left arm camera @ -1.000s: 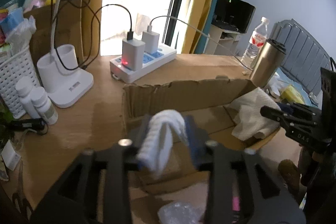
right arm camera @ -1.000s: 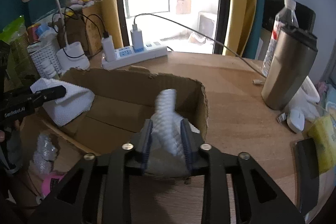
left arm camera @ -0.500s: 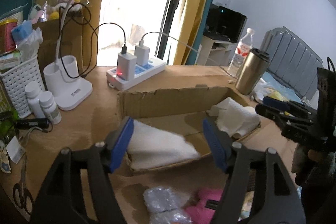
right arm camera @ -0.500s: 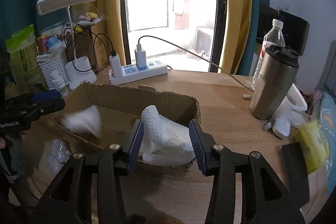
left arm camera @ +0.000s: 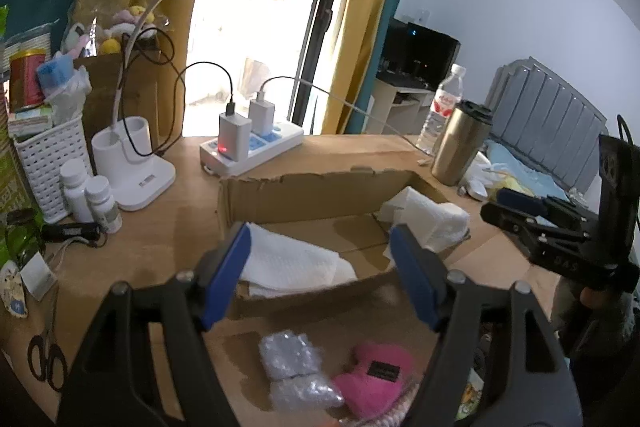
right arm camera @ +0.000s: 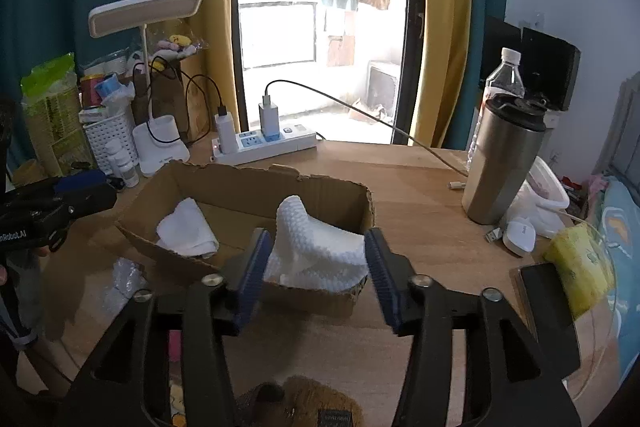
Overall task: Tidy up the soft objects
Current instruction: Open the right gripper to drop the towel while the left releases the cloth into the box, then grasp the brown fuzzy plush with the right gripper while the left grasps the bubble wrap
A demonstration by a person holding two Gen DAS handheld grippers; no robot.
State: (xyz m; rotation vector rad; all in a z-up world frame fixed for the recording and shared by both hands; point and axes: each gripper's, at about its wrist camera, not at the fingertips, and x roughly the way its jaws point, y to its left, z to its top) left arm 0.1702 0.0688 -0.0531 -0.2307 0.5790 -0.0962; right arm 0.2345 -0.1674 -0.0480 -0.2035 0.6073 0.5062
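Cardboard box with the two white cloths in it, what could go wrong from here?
The quilted cloth humps above the cardboard box rim at its near corner and could spill out. The right gripper, jaws just opened, might snag it. The pink plush and bubble wrap wait outside.

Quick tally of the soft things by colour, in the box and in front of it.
White cloths in the box: 2
Clear bubble-wrap bundles: 2
Pink plush: 1
Total: 5
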